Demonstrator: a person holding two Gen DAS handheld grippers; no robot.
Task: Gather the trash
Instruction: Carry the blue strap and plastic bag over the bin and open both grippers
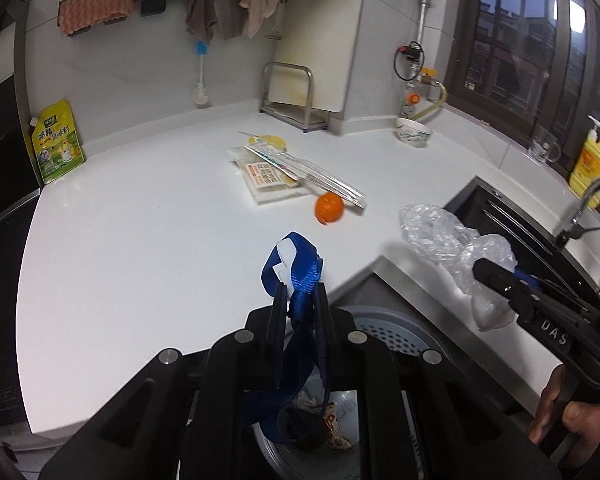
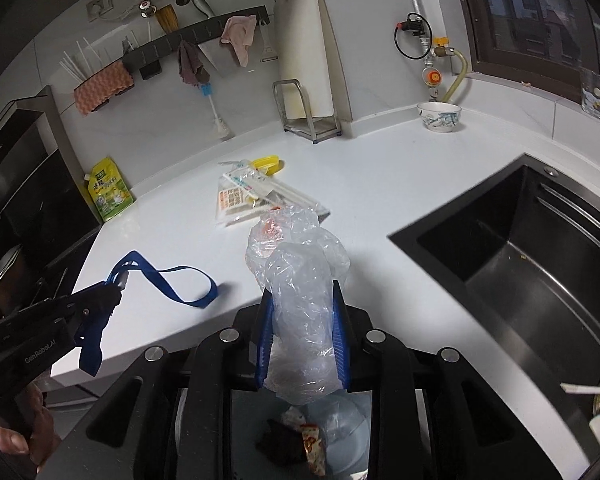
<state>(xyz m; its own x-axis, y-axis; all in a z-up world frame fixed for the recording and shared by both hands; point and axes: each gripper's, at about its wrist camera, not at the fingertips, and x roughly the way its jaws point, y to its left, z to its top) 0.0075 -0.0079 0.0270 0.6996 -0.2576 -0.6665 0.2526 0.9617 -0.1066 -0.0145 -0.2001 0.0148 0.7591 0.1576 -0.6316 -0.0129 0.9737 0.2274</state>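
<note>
Trash in hand on both sides: blue strap (image 1: 300, 276) pinched in the left gripper (image 1: 300, 292), jaws nearly closed on it, one loop sticking up past the tips, the rest hanging down over the bin (image 1: 384, 328) below the counter edge. Crumpled clear plastic bag (image 2: 300, 280) clamped in the right gripper (image 2: 302, 296), jaws narrow, bag bulging above and below the blue pads (image 2: 339, 340). Both grippers pitched downward, held side by side at the white counter's (image 1: 140, 240) front edge; fingers of a hand (image 1: 568, 412) wrap the right handle. Bin already holds wrappers. Still on the counter: orange (image 1: 329, 208), a pile of clear packaging (image 1: 276, 172) just behind it. Black sink (image 2: 520, 264) to the right.
</note>
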